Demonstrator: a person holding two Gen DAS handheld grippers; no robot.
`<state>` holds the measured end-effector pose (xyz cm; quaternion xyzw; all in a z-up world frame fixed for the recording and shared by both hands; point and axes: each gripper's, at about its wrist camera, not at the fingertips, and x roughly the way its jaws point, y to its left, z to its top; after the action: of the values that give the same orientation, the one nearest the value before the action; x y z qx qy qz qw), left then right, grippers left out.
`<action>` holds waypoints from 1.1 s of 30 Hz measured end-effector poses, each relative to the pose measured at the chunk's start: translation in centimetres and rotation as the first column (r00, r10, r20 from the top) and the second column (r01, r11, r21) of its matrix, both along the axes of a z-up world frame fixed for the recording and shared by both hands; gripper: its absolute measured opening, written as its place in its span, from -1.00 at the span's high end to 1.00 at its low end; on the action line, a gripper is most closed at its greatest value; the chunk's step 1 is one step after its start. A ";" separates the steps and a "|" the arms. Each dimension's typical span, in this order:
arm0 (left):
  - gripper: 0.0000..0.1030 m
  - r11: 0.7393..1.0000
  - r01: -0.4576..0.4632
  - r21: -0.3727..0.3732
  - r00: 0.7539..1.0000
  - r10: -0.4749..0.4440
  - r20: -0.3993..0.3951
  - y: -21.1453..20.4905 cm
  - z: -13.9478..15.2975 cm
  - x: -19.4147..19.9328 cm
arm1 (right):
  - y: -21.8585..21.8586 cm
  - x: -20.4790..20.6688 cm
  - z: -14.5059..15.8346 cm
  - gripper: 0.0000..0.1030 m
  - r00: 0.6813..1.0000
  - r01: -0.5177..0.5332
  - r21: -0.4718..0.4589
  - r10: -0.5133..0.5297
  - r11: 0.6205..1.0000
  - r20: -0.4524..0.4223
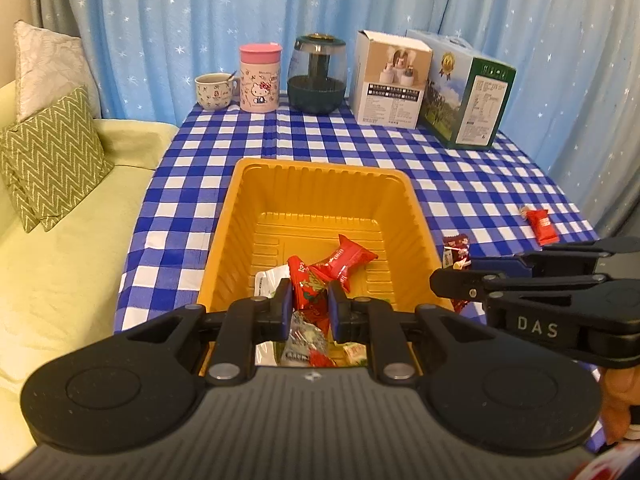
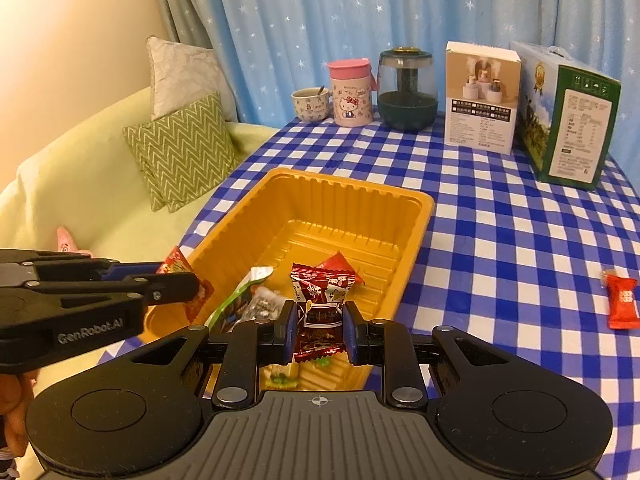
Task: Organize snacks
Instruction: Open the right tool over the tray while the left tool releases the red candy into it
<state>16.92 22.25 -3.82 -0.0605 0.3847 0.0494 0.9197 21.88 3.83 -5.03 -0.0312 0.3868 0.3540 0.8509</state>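
A yellow plastic tray (image 1: 320, 178) (image 2: 360, 196) sits on the blue checked table and holds several wrapped snacks. My left gripper (image 1: 309, 308) is shut on a red patterned snack packet (image 1: 306, 286) over the tray's near end; it also shows in the right wrist view (image 2: 180, 280) at the tray's left rim. My right gripper (image 2: 320, 326) is shut on a dark red snack packet (image 2: 320, 300) above the tray's near right side; that packet shows in the left wrist view (image 1: 458, 252). One red candy (image 1: 541, 222) (image 2: 620, 300) lies loose on the cloth to the right.
At the table's far edge stand a mug (image 1: 214, 90), a pink Hello Kitty cup (image 1: 259, 80), a dark glass jar (image 1: 317, 76), a white box (image 1: 390, 80) and a green box (image 1: 468, 92). A green sofa with cushions (image 1: 52, 156) lies left of the table.
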 end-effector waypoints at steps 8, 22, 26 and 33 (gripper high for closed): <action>0.67 1.000 0.025 0.008 0.999 -0.025 -0.027 0.8 -1.6 2.9 | 0.9 1.7 -1.3 0.53 1.000 0.009 0.002 -0.009 1.000 -0.020; 0.43 0.999 -0.032 -0.008 0.999 0.031 -0.012 2.1 -1.9 0.8 | 1.2 1.7 -2.4 0.52 0.999 -0.004 0.007 0.004 1.000 -0.049; 0.36 0.999 -0.046 -0.015 0.999 0.046 -0.006 2.2 -1.7 -0.2 | 1.6 1.4 -2.5 0.52 0.999 -0.019 0.022 0.020 1.000 -0.046; 0.15 0.997 -0.076 -0.021 0.997 0.076 0.002 2.2 -1.4 -2.2 | 0.3 1.5 -2.1 -0.06 0.997 0.023 0.089 -0.016 0.996 -0.074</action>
<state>14.69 24.46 -5.20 -0.0848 0.3812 0.0804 0.9171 23.37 4.16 -7.14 0.0237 0.4017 0.3636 0.8401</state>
